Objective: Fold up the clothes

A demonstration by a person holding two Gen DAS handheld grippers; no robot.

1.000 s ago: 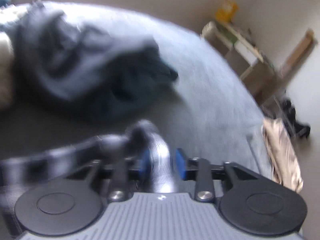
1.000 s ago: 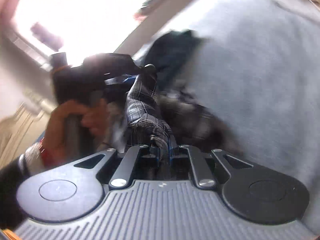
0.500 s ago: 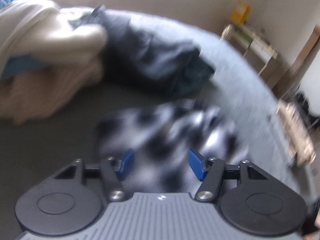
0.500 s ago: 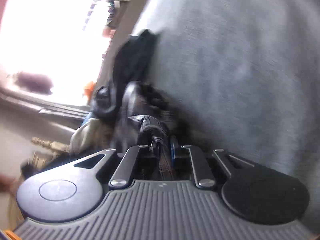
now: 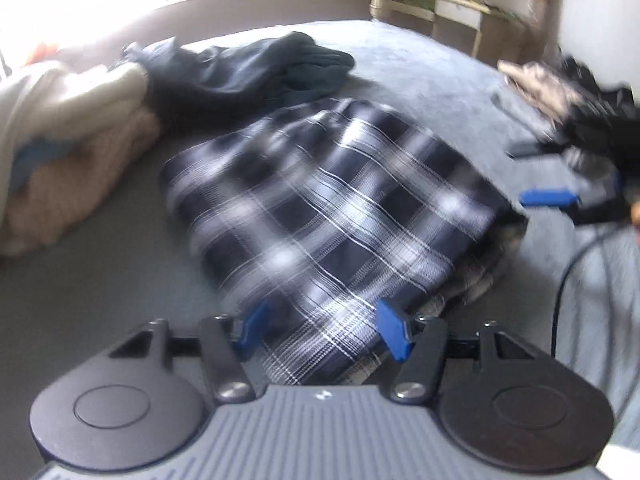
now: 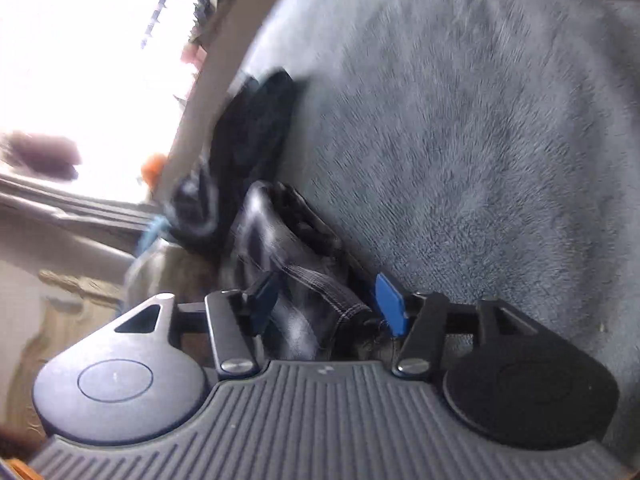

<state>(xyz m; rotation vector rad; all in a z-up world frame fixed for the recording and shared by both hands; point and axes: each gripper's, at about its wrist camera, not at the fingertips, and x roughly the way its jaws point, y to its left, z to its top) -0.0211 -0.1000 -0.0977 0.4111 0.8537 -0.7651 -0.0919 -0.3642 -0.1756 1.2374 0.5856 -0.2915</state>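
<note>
Lying flat on the grey fleece-covered bed [image 5: 420, 64] is a folded navy-and-white plaid cotton garment [image 5: 320, 208], its near corner reaching between the blue pads of the left gripper [image 5: 320, 326]. Those jaws are seen standing roughly half apart; the pads are not pressed on the cloth, so nothing is gripped. The right gripper [image 6: 328, 304] is likewise seen about half open, its jaws having just been opening, with a dark stitched hem of the plaid garment [image 6: 316, 300] lying loose between the pads rather than clamped. In the left wrist view the right gripper [image 5: 560, 184] is glimpsed at the far right edge of the garment, one blue pad just beside the fold.

Open grey bedcover is left on the near left of the garment and on its far right side, where a wide bare stretch is shown in the right wrist view. Just beyond the far edge of the plaid, a heap of dark blue-black clothes [image 5: 248, 72] is piled, touching or nearly touching it. To the left of that heap, a cream and beige knitted pile [image 5: 76, 136] is stacked, near the garment but apart from it. A thin black cable [image 5: 568, 272] is draped over the bedcover at the right. Past the bed's far edge, a pale wooden shelf unit [image 5: 440, 8] is set against the wall, and a bright window [image 6: 80, 60] is seen, washed out by glare.
</note>
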